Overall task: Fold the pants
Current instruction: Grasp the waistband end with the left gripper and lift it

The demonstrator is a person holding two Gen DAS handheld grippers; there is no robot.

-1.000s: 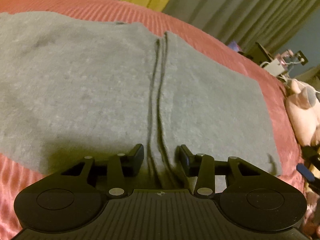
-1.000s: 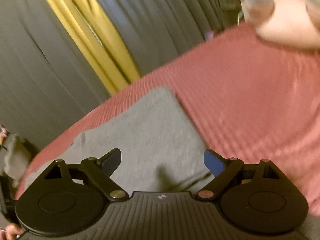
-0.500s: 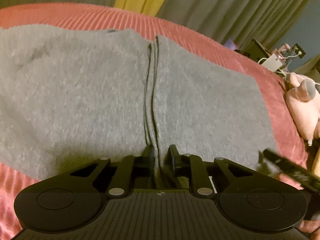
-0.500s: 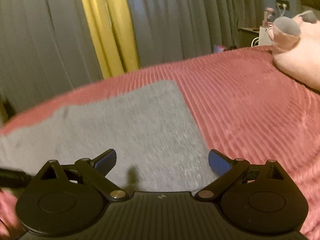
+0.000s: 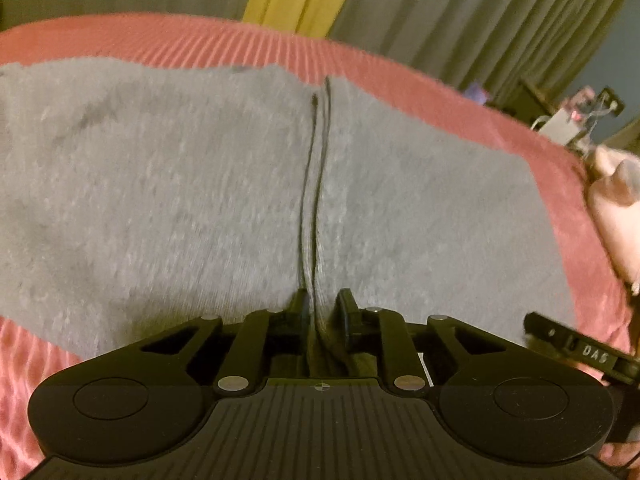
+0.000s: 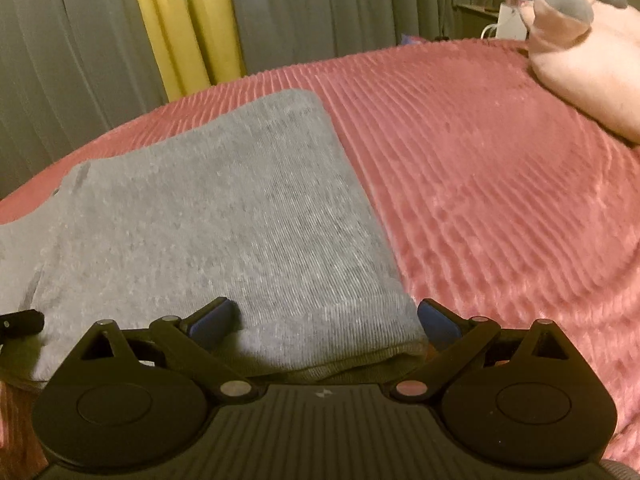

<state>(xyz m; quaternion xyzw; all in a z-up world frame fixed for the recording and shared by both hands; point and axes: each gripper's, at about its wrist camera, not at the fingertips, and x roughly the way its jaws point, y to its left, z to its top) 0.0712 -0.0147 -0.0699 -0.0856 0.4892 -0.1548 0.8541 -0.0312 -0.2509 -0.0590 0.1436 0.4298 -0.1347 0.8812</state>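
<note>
Grey pants [image 5: 180,200] lie flat on a red ribbed bedspread [image 5: 400,76], the two legs side by side with a dark seam line between them. My left gripper [image 5: 322,308] is shut on the near edge of the pants at that seam. In the right wrist view the pants [image 6: 224,216] show their right near corner. My right gripper [image 6: 324,320] is open, its blue-padded fingers either side of that corner's hem, close above the fabric. The right gripper's finger [image 5: 576,348] shows at the right edge of the left wrist view.
A pink plush toy [image 6: 588,52] lies on the bedspread [image 6: 480,200] at the far right; it also shows in the left wrist view [image 5: 616,208]. Grey and yellow curtains [image 6: 180,24] hang behind the bed. A bedside stand with cables [image 5: 572,116] is at the back right.
My left gripper closed on the pants edge at the seam. My right gripper swung down and in to the right near corner, staying open.
</note>
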